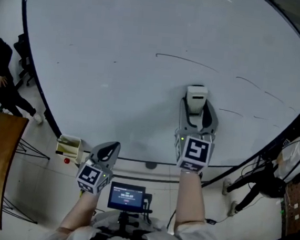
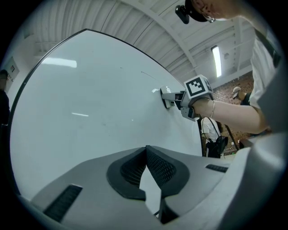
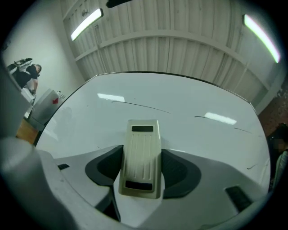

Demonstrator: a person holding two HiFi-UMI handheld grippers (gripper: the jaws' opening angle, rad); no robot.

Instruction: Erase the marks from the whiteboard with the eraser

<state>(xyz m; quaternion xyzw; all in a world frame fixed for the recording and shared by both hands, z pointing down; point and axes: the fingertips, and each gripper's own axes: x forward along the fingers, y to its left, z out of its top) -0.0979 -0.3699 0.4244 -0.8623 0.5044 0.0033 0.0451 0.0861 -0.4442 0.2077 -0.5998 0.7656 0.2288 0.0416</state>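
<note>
Presently cream, ribbed eraser [image 3: 143,148] clamped in right claw [image 3: 141,162], pressed to whiteboard [image 3: 189,101]; left claw [image 2: 146,151] closed, empty.

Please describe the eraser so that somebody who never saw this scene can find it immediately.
Find the big whiteboard that fills the head view. Right of its middle, the right gripper holds a small block against it: the eraser. It is cream and ribbed, the only solid thing among thin dark marks.
</note>
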